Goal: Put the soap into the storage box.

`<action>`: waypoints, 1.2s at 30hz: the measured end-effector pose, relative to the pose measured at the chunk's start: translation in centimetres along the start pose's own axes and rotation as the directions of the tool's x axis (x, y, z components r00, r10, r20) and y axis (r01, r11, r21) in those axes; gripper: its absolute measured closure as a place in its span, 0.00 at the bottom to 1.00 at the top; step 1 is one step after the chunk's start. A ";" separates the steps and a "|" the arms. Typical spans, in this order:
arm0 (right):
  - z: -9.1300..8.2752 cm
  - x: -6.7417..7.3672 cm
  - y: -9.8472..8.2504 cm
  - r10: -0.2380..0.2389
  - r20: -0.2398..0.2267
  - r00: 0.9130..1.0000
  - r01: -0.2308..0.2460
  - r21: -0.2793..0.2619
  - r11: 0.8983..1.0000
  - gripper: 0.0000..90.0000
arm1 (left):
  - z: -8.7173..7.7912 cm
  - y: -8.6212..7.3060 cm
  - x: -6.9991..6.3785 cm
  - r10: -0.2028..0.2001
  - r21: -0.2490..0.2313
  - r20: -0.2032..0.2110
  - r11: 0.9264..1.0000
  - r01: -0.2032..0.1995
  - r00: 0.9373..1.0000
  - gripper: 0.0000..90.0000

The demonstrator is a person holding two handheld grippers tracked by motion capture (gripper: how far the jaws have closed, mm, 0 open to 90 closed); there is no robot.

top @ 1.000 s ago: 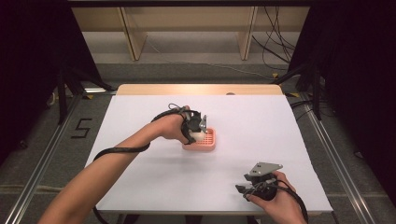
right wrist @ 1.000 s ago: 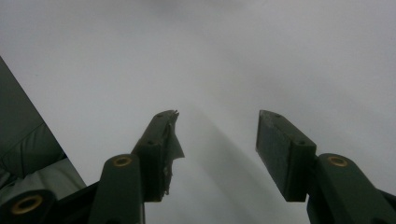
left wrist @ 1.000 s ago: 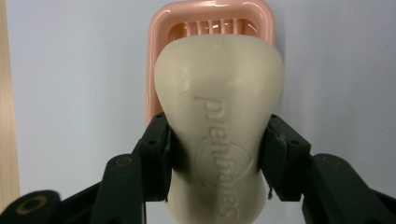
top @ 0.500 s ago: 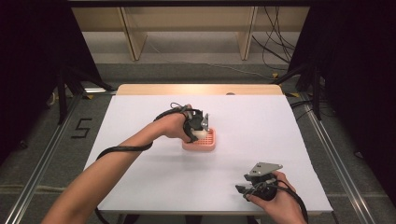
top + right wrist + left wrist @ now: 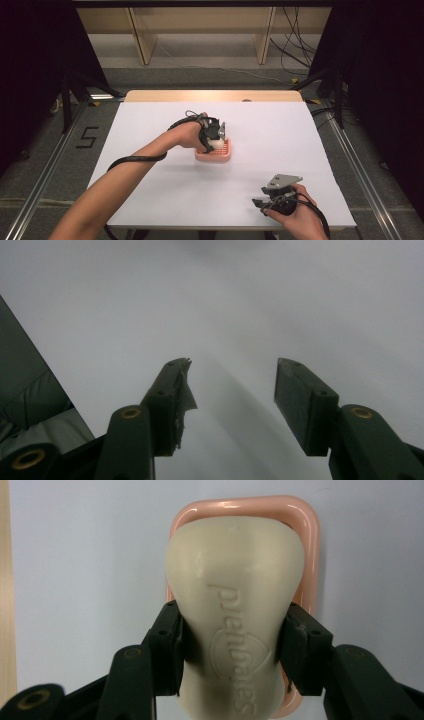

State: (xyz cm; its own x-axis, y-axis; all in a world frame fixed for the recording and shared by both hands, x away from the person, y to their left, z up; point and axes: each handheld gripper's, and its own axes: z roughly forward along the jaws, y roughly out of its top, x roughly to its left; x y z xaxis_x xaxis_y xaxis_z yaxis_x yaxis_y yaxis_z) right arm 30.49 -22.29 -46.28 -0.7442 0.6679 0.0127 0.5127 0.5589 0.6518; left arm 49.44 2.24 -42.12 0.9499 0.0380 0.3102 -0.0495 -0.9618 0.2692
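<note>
A cream bar of soap [image 5: 235, 610] with raised lettering sits between the jaws of my left gripper [image 5: 231, 645], which is shut on it. Under it lies a pink soap dish [image 5: 300, 525], rim showing above and beside the bar. In the high view the left gripper [image 5: 214, 136] holds the soap [image 5: 218, 145] over the pink dish [image 5: 216, 155] near the middle of the white table. My right gripper [image 5: 262, 200] rests near the front right of the table. Its jaws [image 5: 232, 390] stand open over bare white surface with nothing between them.
The white tabletop [image 5: 280, 140] has a wooden strip [image 5: 215, 96] along its far edge. Metal rails [image 5: 350, 150] run along both sides, and dark curtains flank the table. A cable [image 5: 135, 160] trails from the left gripper along the forearm.
The left hand with the soap has shifted slightly over the pink dish. The right gripper has not moved.
</note>
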 end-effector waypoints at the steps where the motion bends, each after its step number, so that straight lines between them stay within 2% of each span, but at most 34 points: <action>1: 0.0 0.0 0.0 0.000 0.000 1.000 0.000 0.000 1.000 0.54 | 0.1 0.0 0.0 -0.004 -0.001 0.001 1.000 0.004 1.000 0.55; 20: 0.0 0.0 0.0 0.004 -0.003 1.000 -0.004 0.003 1.000 0.53 | 1.2 -0.3 0.5 -0.048 0.016 0.023 0.999 0.048 0.999 0.55; 23: -0.1 0.0 0.0 -0.007 0.016 1.000 0.007 -0.005 1.000 0.53 | 1.5 -0.2 0.5 -0.048 0.015 0.022 0.999 0.047 0.999 0.55; 24: 0.0 0.1 -0.1 0.006 0.002 1.000 -0.006 0.005 1.000 0.53 | 1.6 -0.2 0.4 -0.049 0.019 0.024 0.999 0.048 0.999 0.54; 28: 0.0 0.0 -0.1 0.007 -0.003 1.000 -0.007 0.007 1.000 0.53 | 1.8 -0.1 0.4 -0.049 0.026 0.023 0.998 0.048 0.999 0.54; 31: 0.0 0.0 -0.1 0.007 0.000 1.000 -0.007 0.004 1.000 0.53 | 1.7 0.0 0.4 -0.063 0.027 0.020 0.998 0.063 0.998 0.51; 32: 0.0 0.0 -0.1 0.006 -0.002 1.000 -0.006 0.004 1.000 0.53 | 1.6 0.0 0.5 -0.085 0.019 0.026 0.996 0.085 0.996 0.51; 36: 0.0 0.0 -0.1 0.006 -0.003 1.000 -0.006 0.005 1.000 0.53 | 0.6 -0.2 0.4 -0.101 -0.003 0.026 0.995 0.102 0.995 0.47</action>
State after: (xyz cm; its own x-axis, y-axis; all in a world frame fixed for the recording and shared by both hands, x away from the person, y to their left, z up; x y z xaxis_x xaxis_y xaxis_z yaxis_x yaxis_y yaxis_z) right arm 30.42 -22.34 -46.30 -0.7421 0.6700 0.0187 0.5193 0.5572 0.6479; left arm 50.01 2.31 -42.57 0.9577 0.1283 0.2576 0.0463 -0.9521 0.3023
